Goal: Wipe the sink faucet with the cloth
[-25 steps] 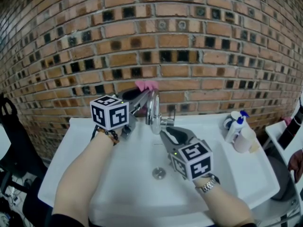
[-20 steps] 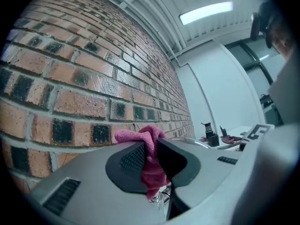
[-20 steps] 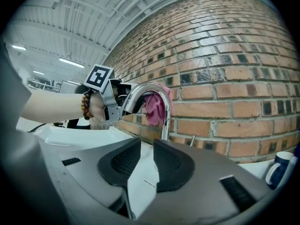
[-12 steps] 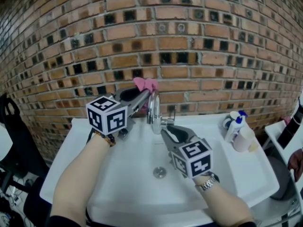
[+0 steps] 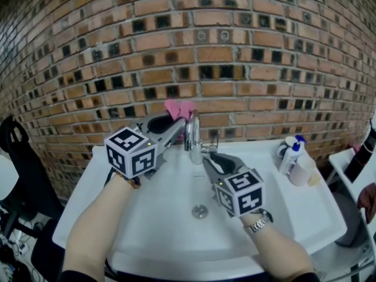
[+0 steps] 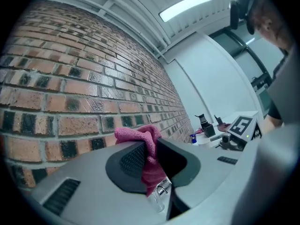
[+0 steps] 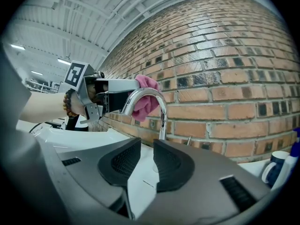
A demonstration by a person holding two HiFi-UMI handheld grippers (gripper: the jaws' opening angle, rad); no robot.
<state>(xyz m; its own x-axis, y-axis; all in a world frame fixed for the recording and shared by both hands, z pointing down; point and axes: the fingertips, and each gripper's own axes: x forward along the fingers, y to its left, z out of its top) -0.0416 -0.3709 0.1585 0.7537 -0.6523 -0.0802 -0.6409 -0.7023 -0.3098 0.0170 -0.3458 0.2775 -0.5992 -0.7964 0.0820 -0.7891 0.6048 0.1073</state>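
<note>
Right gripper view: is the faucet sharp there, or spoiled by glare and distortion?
Right gripper view: faucet sharp, light sheen on its arc, brick wall bowed by the lens. Head view: it bulges likewise. Left gripper view: ceiling lamp glares, cloth is clear.

The head view looks from above the person, forward and steeply down, onto the white ceramic sink with the red-brown brick wall rising behind it. The left gripper view rides on the left hand-held gripper. It is rolled sideways, very near the wall, and faces along the bricks toward the far end of the room. The right gripper view rides on the right hand-held gripper, low over the basin and close to the curved chrome faucet, facing the wall. All three views share the wall and the pink cloth. The left gripper view also takes in the right gripper's marker cube, and the right gripper view the left gripper's marker cube.
</note>
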